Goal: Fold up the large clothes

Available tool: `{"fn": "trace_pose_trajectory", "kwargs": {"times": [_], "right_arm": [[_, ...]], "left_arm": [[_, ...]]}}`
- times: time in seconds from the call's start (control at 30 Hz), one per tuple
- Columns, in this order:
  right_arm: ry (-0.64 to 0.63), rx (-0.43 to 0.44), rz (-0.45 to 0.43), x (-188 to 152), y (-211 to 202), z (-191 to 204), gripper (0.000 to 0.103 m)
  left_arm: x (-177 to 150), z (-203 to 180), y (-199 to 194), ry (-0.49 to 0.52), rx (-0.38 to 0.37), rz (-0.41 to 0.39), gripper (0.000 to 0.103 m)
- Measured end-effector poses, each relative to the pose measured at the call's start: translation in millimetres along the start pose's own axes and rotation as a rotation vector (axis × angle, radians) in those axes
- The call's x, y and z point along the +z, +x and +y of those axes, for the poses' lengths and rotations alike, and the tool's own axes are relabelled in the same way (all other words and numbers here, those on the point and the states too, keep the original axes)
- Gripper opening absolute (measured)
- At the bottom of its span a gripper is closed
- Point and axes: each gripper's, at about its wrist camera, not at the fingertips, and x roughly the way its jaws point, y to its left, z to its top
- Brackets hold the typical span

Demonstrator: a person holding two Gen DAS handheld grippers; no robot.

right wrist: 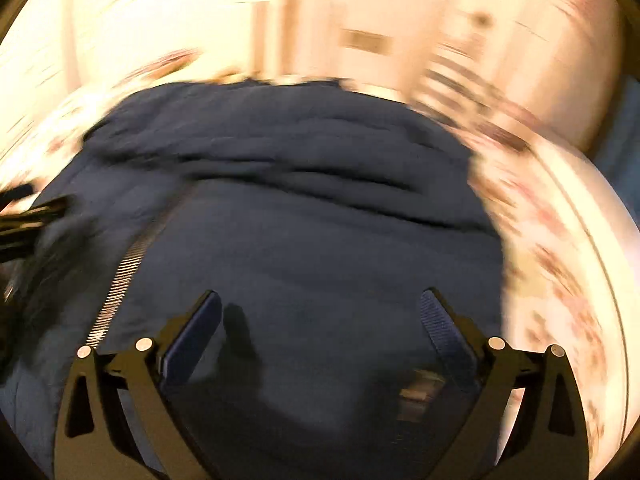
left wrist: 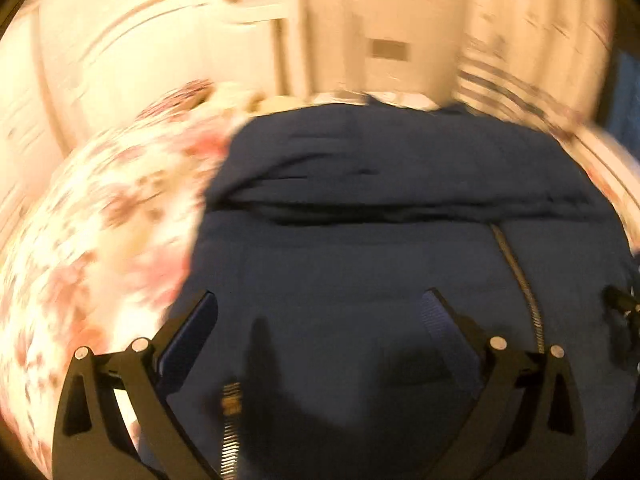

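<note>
Navy zippered garment (left wrist: 400,208) spread on floral bedspread (left wrist: 100,232), left gripper (left wrist: 320,312) and right gripper (right wrist: 320,312) above it, both spread wide, nothing held.

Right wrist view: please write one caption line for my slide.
Open right gripper above a navy zippered garment spread on a floral bedsheet, nothing between its jaws.

Left gripper (left wrist: 320,304), jaws spread wide with nothing between them, hung over a navy garment (left wrist: 400,184) lying on a floral bedspread (left wrist: 100,240). A metal zipper (left wrist: 520,276) ran down the garment's right side. A fold crossed the cloth above the jaws. The background was blurred.
</note>
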Motion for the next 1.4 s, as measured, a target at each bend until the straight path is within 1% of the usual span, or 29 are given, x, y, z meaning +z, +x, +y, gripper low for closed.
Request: {"fn": "trace_pose_trajectory", "kwargs": {"times": [0.07, 0.1, 0.13, 0.17, 0.2, 0.27, 0.33, 0.37, 0.4, 0.43, 0.47, 0.5, 0.53, 0.6, 0.63, 0.67, 0.7, 0.77, 0.83, 0.93, 1.0, 1.07, 1.1, 1.13, 1.17, 1.2, 1.27, 1.33, 1.4], "right_arm": [[0.070, -0.033, 0.044, -8.2, 5.2, -30.6, 0.096], [0.089, -0.030, 0.072, -11.7, 10.9, -39.4, 0.097], [0.113, 0.002, 0.100, -17.5, 16.7, -47.5, 0.097], [0.150, 0.056, 0.095, -21.9, 17.6, -55.8, 0.097], [0.168, 0.073, 0.090, -23.1, 16.8, -59.6, 0.097], [0.154, 0.055, 0.091, -22.7, 16.8, -56.4, 0.097], [0.122, 0.014, 0.057, -22.5, 7.8, -46.7, 0.097], [0.098, 0.020, 0.021, -23.4, -2.5, -38.3, 0.097], [0.074, 0.058, -0.009, -25.1, -15.2, -28.0, 0.097], [0.058, 0.084, -0.023, -22.7, -21.0, -22.3, 0.097], [0.018, 0.126, -0.040, -25.6, -32.8, -9.7, 0.097], [-0.045, 0.174, -0.046, -30.8, -43.0, 7.5, 0.097], [-0.109, 0.216, -0.037, -37.1, -48.7, 22.9, 0.097], [-0.221, 0.275, 0.006, -48.7, -49.6, 49.8, 0.097], [-0.270, 0.278, 0.037, -56.5, -45.8, 61.5, 0.097], [-0.315, 0.242, 0.054, -64.8, -41.1, 72.7, 0.097], [-0.318, 0.228, 0.048, -66.2, -41.8, 75.1, 0.098], [-0.292, 0.239, 0.071, -64.0, -41.0, 71.4, 0.098], [-0.265, 0.228, 0.067, -63.3, -43.8, 65.9, 0.098], [-0.194, 0.155, -0.005, -62.3, -59.7, 42.1, 0.098], [-0.119, 0.129, -0.023, -63.4, -66.4, 19.6, 0.098], [-0.052, 0.113, -0.016, -67.8, -64.1, -4.5, 0.098], [-0.018, 0.090, 0.012, -72.6, -58.6, -16.5, 0.098], [0.003, 0.076, 0.037, -77.5, -55.2, -22.5, 0.098], [0.039, 0.081, 0.069, -83.8, -48.8, -31.3, 0.098], [0.066, 0.108, 0.063, -88.3, -49.0, -36.5, 0.098], [0.054, 0.095, 0.051, -90.3, -56.2, -33.5, 0.098], [0.032, 0.096, 0.017, -88.1, -64.0, -23.0, 0.098], [0.001, 0.156, -0.035, -90.5, -80.1, -9.3, 0.098]], "left_arm": [[-6.7, 19.0, 5.9, -0.052, 0.007, 0.054, 0.101], [-9.5, 27.9, 10.7, -0.085, 0.006, 0.091, 0.101], [-10.6, 35.5, 15.7, -0.113, 0.004, 0.117, 0.101], [-12.2, 42.5, 20.2, -0.149, -0.008, 0.147, 0.101], [-12.4, 45.8, 23.6, -0.167, -0.021, 0.167, 0.101], [-14.5, 45.8, 25.0, -0.161, -0.008, 0.174, 0.101], [-15.9, 36.8, 10.6, -0.119, 0.023, 0.120, 0.101], [-15.2, 34.8, 6.3, -0.098, 0.023, 0.102, 0.101], [-19.5, 27.1, -5.7, -0.065, 0.001, 0.084, 0.101], [-21.0, 28.8, -7.0, -0.045, -0.038, 0.076, 0.101], [-27.3, 20.8, -17.2, -0.016, -0.089, 0.069, 0.101], [-34.9, 9.8, -25.5, 0.029, -0.132, 0.064, 0.101], [-41.7, 0.1, -30.1, 0.075, -0.150, 0.063, 0.101], [-59.1, -26.7, -31.4, 0.209, -0.142, 0.076, 0.101], [-68.9, -40.6, -28.3, 0.283, -0.107, 0.083, 0.101], [-72.9, -48.0, -27.0, 0.316, -0.077, 0.080, 0.101], [-72.2, -49.7, -27.0, 0.320, -0.068, 0.084, 0.101], [-71.0, -46.4, -23.9, 0.299, -0.088, 0.104, 0.101], [-70.0, -36.1, -25.8, 0.256, -0.096, 0.104, 0.101], [-69.4, 0.4, -46.1, 0.121, -0.079, 0.019, 0.101], [-72.1, 32.3, -53.3, 0.007, -0.037, -0.007, 0.101], [-72.9, 56.5, -54.6, -0.099, -0.025, 0.002, 0.101], [-75.4, 70.8, -51.1, -0.167, -0.052, 0.024, 0.101], [-77.4, 79.0, -47.7, -0.207, -0.074, 0.046, 0.101], [-79.1, 86.8, -42.3, -0.248, -0.095, 0.079, 0.101], [-79.6, 90.4, -38.9, -0.267, -0.100, 0.100, 0.101], [-77.6, 88.8, -39.6, -0.256, -0.093, 0.087, 0.101], [-77.8, 73.5, -53.8, -0.182, -0.095, 0.036, 0.101], [-83.4, 54.6, -69.7, -0.097, -0.135, 0.003, 0.101]]}}
